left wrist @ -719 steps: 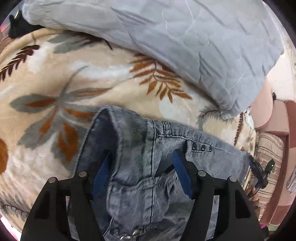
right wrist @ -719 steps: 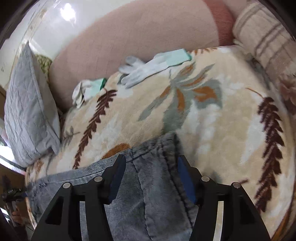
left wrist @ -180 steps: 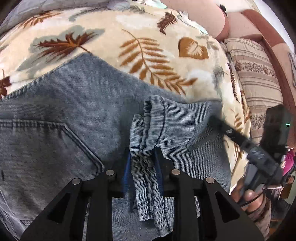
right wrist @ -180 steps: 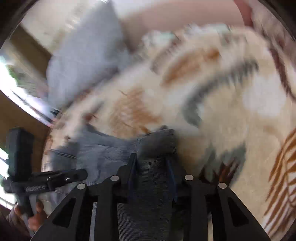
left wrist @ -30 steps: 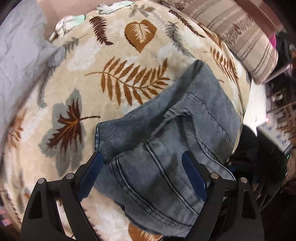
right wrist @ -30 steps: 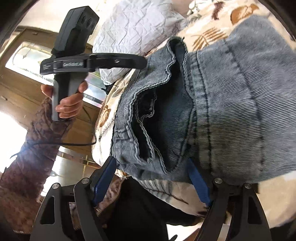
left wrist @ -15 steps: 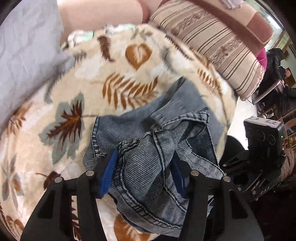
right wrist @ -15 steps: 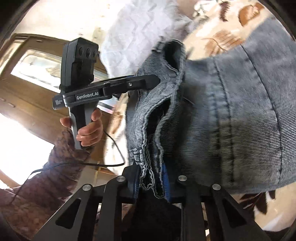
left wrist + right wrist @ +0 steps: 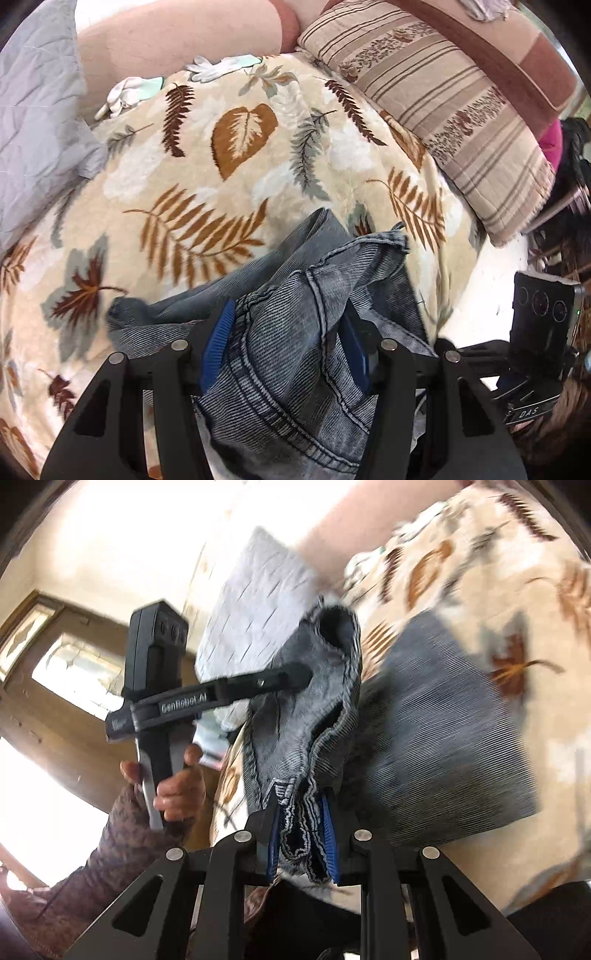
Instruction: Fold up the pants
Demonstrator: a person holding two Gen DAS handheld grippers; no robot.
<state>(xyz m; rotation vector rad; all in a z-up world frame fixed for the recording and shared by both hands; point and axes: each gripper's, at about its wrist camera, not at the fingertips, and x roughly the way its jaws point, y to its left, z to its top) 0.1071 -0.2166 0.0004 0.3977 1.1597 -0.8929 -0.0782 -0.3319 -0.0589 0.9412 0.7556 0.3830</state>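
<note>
The grey-blue denim pants (image 9: 295,314) lie folded into a thick bundle on the leaf-patterned blanket (image 9: 207,177). My left gripper (image 9: 286,343) is shut on a thick wad of the pants' near edge, its blue pads pressed into the fabric. My right gripper (image 9: 301,834) is shut on several hemmed layers of the pants (image 9: 321,709) and lifts them off the bed. The left gripper shows in the right wrist view (image 9: 306,674), its tip buried in the raised denim. The rest of the pants (image 9: 443,731) lies flat on the blanket.
A grey quilted pillow (image 9: 33,110) lies at the left, and a striped cushion (image 9: 454,110) at the right. White gloves (image 9: 221,66) lie at the blanket's far edge against a pink backrest (image 9: 177,33). The bed edge and floor are at the right.
Both grippers closed on the pants' near edge in the last second. They now lift that edge up off the bed, and the denim bunches higher between them.
</note>
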